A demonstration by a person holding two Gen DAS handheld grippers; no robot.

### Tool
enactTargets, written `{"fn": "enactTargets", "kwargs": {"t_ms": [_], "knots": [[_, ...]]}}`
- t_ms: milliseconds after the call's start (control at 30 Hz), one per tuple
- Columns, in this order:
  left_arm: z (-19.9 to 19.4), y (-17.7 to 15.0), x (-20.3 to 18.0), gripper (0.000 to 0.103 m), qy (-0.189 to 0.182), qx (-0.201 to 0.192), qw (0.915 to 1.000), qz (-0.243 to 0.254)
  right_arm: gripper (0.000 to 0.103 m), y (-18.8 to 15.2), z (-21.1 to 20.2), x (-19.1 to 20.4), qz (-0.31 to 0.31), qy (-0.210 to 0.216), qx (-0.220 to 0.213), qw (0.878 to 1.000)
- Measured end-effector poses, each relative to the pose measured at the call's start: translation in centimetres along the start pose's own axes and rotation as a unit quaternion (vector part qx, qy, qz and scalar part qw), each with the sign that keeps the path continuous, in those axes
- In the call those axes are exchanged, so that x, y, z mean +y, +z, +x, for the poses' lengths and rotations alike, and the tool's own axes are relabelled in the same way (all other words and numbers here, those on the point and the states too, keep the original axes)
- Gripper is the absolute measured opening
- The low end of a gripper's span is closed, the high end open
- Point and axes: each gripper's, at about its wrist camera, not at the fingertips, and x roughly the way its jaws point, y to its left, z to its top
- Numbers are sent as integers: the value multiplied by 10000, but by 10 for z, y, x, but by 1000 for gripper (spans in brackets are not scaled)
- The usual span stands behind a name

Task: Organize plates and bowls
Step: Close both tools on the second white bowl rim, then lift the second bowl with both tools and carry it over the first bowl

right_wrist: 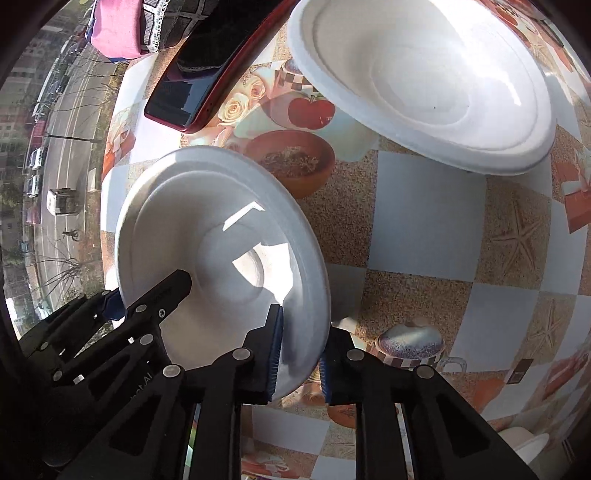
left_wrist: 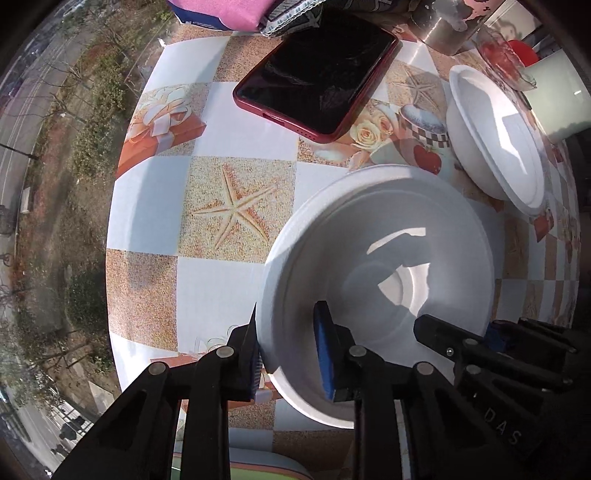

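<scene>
A white disposable bowl [left_wrist: 376,258] is held between both grippers above the patterned table. My left gripper [left_wrist: 288,354] has its blue pads astride the bowl's near left rim, gripping it. My right gripper [right_wrist: 299,354] grips the opposite rim of the same bowl [right_wrist: 207,240]; it shows at the lower right of the left wrist view [left_wrist: 491,339]. A second white bowl [left_wrist: 495,136] sits on the table further back right, and looms large in the right wrist view [right_wrist: 424,85].
A red-cased phone [left_wrist: 317,70] lies on the table [left_wrist: 155,206] behind the bowls. Pink cloth [left_wrist: 221,14], a metal cup [left_wrist: 443,29] and a white mug [left_wrist: 557,96] stand at the back. The table's left edge drops to a street view far below.
</scene>
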Motion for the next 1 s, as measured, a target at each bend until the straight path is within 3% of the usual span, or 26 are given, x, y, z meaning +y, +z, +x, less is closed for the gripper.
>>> {"fn": "enactTargets", "kwargs": {"t_ms": [467,733,1000], "knots": [[-2,-81,-97,27,-75,363,9945,978,21,-94,-5,-90,736,-286,202,9967],[-4,-142,-87,28,32,609,9914,1159,23,-157,17,-61,291,-335,539,9976],[-1,-196,-70,32,-65,989,9826,1570,25,-212,42,-36,-7,-202,906,9957]]}}
